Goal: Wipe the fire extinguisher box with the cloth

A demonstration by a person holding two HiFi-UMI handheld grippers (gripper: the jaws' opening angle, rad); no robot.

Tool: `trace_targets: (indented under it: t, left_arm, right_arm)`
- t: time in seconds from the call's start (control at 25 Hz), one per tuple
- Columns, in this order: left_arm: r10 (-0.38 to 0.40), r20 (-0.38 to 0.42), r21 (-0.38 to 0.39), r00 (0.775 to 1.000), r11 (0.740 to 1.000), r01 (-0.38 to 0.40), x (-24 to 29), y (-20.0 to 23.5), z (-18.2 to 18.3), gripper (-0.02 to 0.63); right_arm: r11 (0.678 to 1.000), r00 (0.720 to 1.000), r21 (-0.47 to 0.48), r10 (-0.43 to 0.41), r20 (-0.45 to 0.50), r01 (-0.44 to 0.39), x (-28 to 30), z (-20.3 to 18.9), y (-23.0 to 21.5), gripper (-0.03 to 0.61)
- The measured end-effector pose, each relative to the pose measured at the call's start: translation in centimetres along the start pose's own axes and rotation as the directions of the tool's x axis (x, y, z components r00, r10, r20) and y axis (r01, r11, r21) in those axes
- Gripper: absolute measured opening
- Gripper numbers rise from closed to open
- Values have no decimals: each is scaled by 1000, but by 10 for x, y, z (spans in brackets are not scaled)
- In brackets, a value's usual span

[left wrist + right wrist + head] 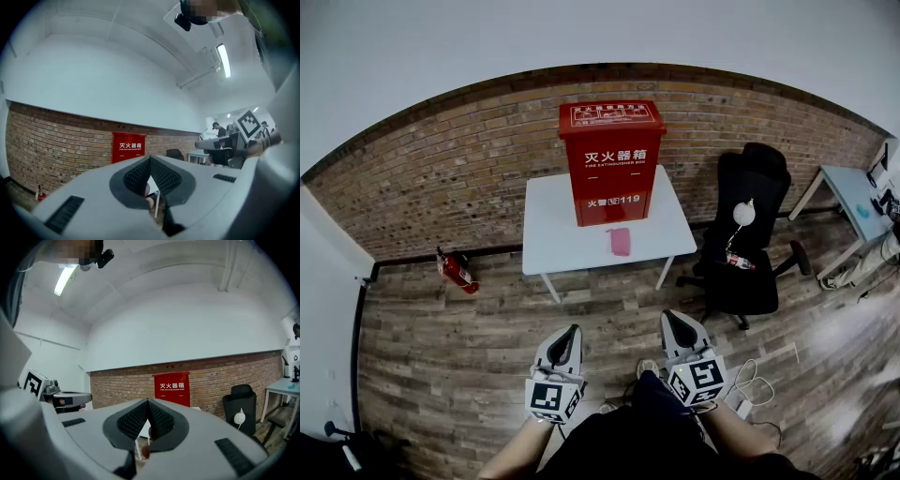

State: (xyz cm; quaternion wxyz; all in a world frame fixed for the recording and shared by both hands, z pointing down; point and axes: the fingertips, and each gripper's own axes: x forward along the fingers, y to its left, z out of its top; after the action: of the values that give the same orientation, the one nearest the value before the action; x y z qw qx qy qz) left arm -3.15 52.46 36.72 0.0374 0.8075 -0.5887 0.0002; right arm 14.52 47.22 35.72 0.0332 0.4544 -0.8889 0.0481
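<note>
The white tabletop [558,234] stands against the brick wall at twelve o'clock from the person, well apart from both hands. On its far half, upright, is the red fire extinguisher box [612,161]. It looks like a rigid, painted metal cabinet with a sloped lid. It is probably heavy enough to stay put under a wipe and smooth enough for fabric to glide over it. It needs no grasping, only steady pressure across the front, sides and lid.

The pink cloth [620,241] lies flat on the tabletop at the box's six o'clock, just in front of its base. It seems light, soft and limp, so it will likely sag and fold when lifted. A pinch on its near edge or a bunched corner, taken from above, looks like the best hold.

The left tongs [565,349] and the right tongs [678,330] are held side by side at the person's waist, pointing toward twelve o'clock. In each gripper view the ribbed pads meet at their tips. Both are clenched with nothing between them and touch nothing.
</note>
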Motion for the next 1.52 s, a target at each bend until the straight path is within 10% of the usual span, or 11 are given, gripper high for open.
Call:
trace_targets:
  t: [0.84, 1.52]
  left_arm:
    - [24, -8, -57, 1000, 998, -24, -6, 13, -6, 21]
    - [110, -66, -25, 992, 993, -112, 142, 64, -6, 21]
  right_arm:
    - [992, 997, 100, 72, 3, -71, 15, -4, 0, 20]
    - [971, 987, 194, 152, -51, -139, 164, -11, -101, 20]
